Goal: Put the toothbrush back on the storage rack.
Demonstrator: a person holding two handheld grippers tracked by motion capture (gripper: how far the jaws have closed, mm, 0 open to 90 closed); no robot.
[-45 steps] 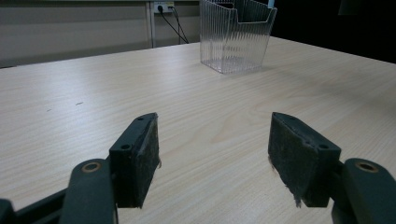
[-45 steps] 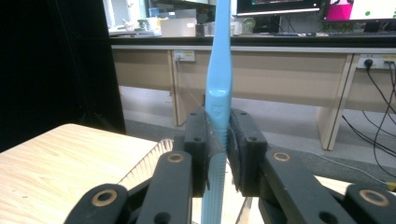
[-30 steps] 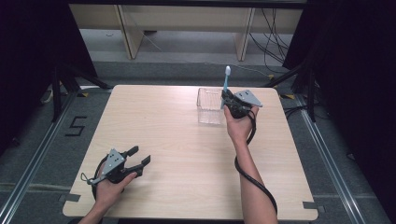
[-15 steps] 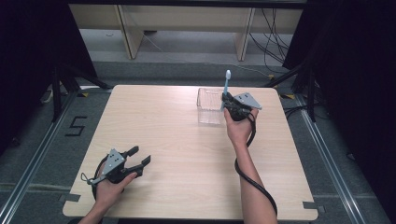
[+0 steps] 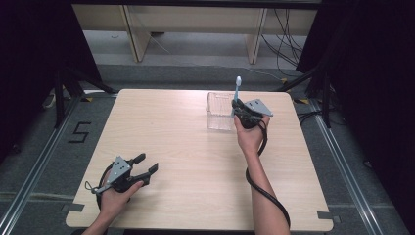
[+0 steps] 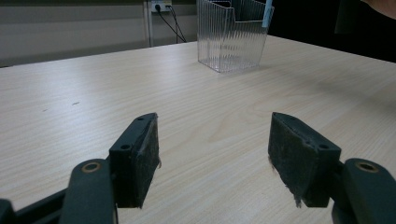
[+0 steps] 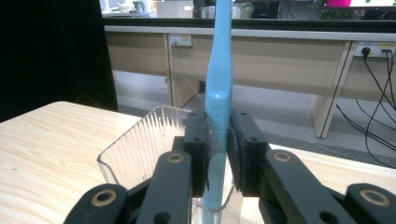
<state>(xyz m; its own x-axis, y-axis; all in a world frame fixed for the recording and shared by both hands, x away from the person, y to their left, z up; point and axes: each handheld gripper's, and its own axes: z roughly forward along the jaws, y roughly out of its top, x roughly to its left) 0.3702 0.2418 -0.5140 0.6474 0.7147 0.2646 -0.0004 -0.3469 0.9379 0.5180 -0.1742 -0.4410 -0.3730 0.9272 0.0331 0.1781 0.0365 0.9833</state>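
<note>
Toothbrush [image 5: 236,94], pale blue, stands upright in the right gripper [image 5: 238,108], whose jaws are clamped on its handle above the clear ribbed box [image 5: 218,113] at the far side of the table [image 5: 195,166]. In the right gripper view the toothbrush [image 7: 219,93] rises straight up between the two black pads, which press on it from both sides, while its lower end dips into the box [image 7: 140,144] just below the jaws. The person's right hand [image 5: 250,137] holds that gripper at the box's right edge, with the cable trailing back along the forearm. The left gripper [image 5: 142,169] lies low at the near left corner of the table, well apart from the box, in the left hand [image 5: 115,198]. Its jaws stand wide apart with nothing between them; in the left gripper view bare wood shows between the pads [image 6: 140,154], and the box [image 6: 231,35] stands far off on the tabletop with a strip of blue at its upper right
</note>
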